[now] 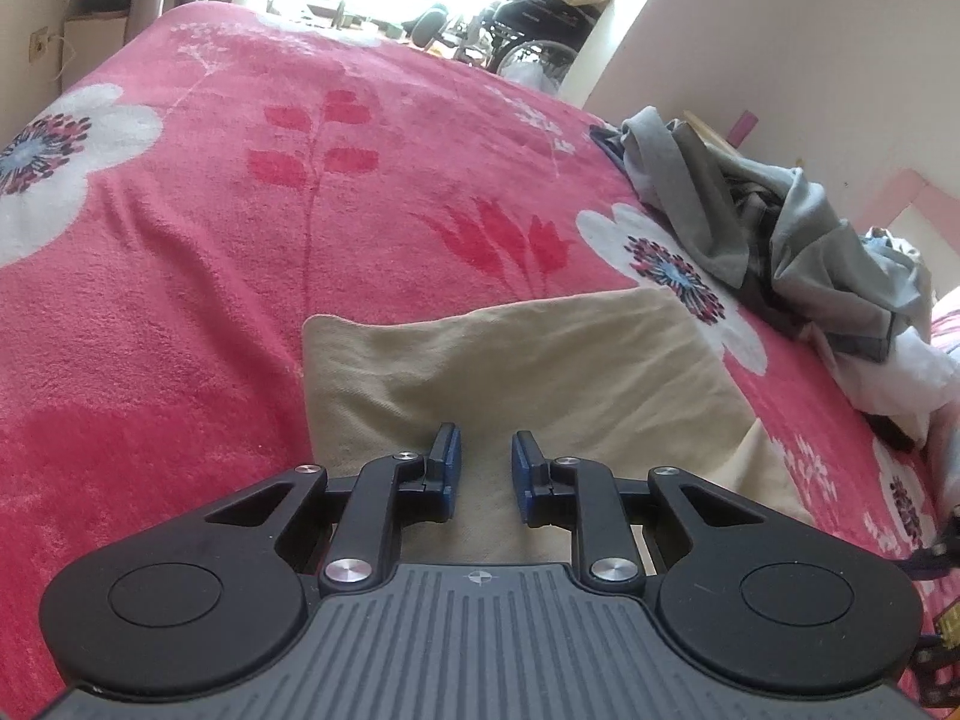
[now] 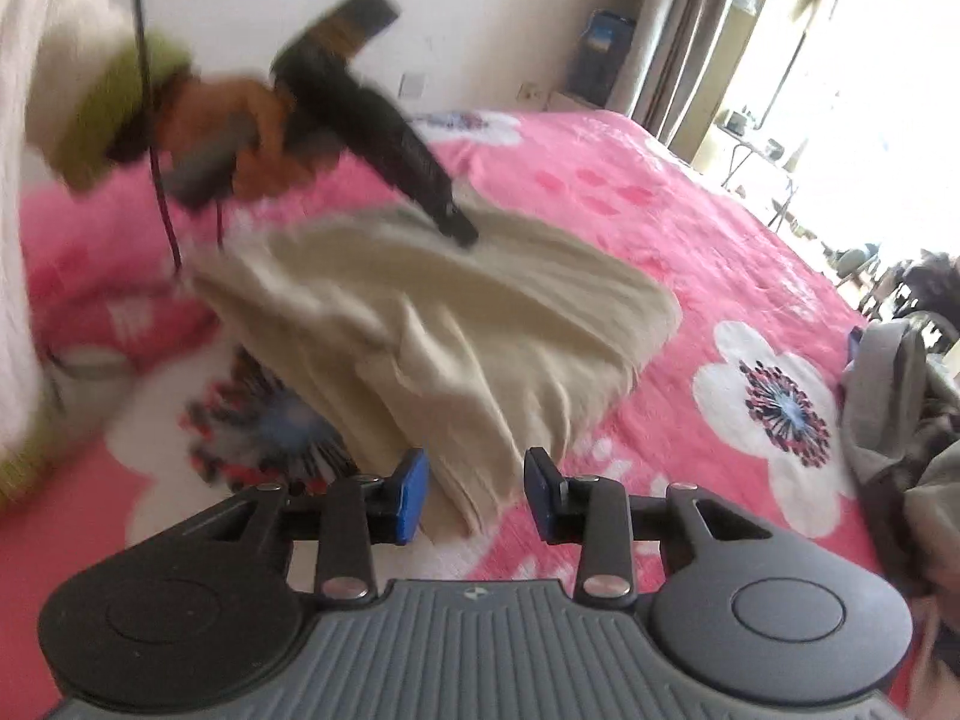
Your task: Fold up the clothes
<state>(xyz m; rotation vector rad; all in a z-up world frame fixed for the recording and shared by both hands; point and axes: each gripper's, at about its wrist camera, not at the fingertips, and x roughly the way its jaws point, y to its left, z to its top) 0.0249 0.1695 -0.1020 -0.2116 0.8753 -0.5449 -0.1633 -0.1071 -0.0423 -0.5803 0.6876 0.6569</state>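
A beige folded garment (image 1: 540, 372) lies on the pink flowered bedspread (image 1: 210, 240). My left gripper (image 1: 485, 462) is open just above the garment, its blue-padded jaws apart with nothing between them. In the right wrist view the same beige garment (image 2: 456, 324) lies in folds, and the left gripper (image 2: 465, 234) shows from outside, held by a hand with its tip down on the cloth's far edge. My right gripper (image 2: 474, 492) is open, and the garment's near corner lies between its fingers.
A heap of grey and white clothes (image 1: 798, 252) lies at the bed's right side by the wall; it also shows in the right wrist view (image 2: 900, 420). A wheelchair (image 1: 540, 18) stands beyond the bed's far end by the bright window.
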